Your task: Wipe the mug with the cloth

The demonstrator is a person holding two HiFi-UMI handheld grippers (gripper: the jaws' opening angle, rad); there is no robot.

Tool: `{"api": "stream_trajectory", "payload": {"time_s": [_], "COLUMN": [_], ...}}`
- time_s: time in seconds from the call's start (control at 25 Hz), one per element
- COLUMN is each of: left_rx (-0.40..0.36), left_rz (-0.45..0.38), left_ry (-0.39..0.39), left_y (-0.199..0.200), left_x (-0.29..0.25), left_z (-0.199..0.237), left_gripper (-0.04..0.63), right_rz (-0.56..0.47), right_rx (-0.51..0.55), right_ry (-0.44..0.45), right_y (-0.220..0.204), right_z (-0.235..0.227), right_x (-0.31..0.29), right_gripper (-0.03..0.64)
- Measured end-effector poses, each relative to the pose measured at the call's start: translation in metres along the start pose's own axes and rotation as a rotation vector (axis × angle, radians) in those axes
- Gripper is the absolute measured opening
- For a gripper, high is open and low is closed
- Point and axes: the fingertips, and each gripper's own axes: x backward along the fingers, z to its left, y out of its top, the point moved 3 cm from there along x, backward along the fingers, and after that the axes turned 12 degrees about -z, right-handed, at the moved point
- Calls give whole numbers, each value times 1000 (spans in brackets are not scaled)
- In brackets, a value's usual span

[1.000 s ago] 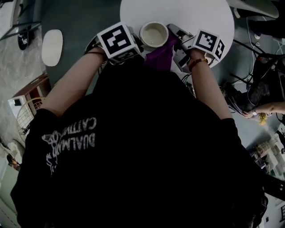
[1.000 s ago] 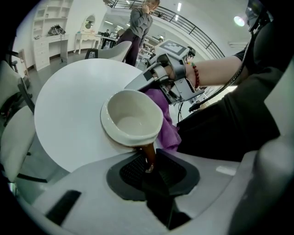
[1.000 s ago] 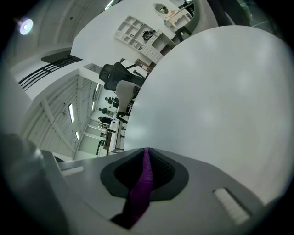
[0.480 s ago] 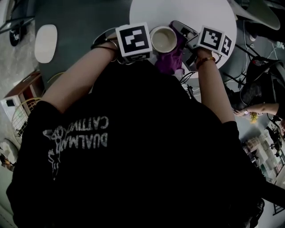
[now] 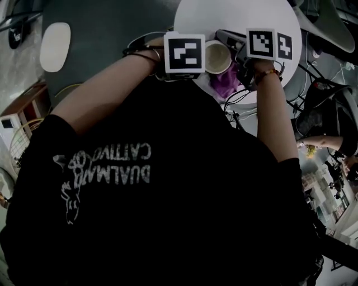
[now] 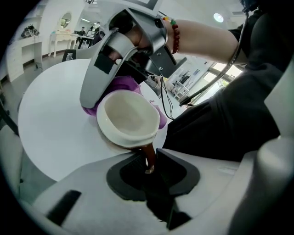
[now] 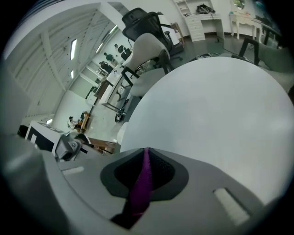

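A bright, open office lies around both claws. A grey-green floor [image 5: 106,22] spreads out to the left of the left claw [image 6: 147,155]. A black office chair [image 7: 140,20] stands far ahead of the right claw [image 7: 146,150], past the rim. The round white desk [image 5: 240,14] carries everything.

Ahead and to the right of the right claw, the desk top is bare out to its curved edge. To that claw's left the edge passes close, with floor beyond it. Ahead-left of the left claw is another wide bare sweep of desk. To its right the person's black shirt [image 6: 220,124] crowds the near edge, and cables [image 6: 167,98] hang there. A white oval object [image 5: 55,46] lies on the floor, well out to the left claw's left.

The left claw is closed narrowly on the brown handle [image 6: 149,161] of the cream mug [image 6: 127,118]. The mug sits just beyond its tips, mouth open to the camera. Whether it rests on the desk or hangs just above it I can't tell.

The right claw reaches down on the mug's far side. Its jaws are pinched together on the purple cloth [image 7: 141,183], and a thin fold runs out between the tips. The cloth bunches against the mug's far wall, between the mug and the right claw.
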Motion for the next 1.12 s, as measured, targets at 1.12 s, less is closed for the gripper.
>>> {"api": "stream_trajectory", "payload": {"time_s": [1.12], "left_rx": [-55], "left_rz": [-35], "left_ry": [-60], "left_y": [-4], "left_x": [23], "left_z": [15], "left_gripper": [75], "right_rz": [380], "right_rx": [461], "right_ry": [-51], "right_y": [6], "right_z": [55], "right_x": [-31], "right_gripper": [31]}}
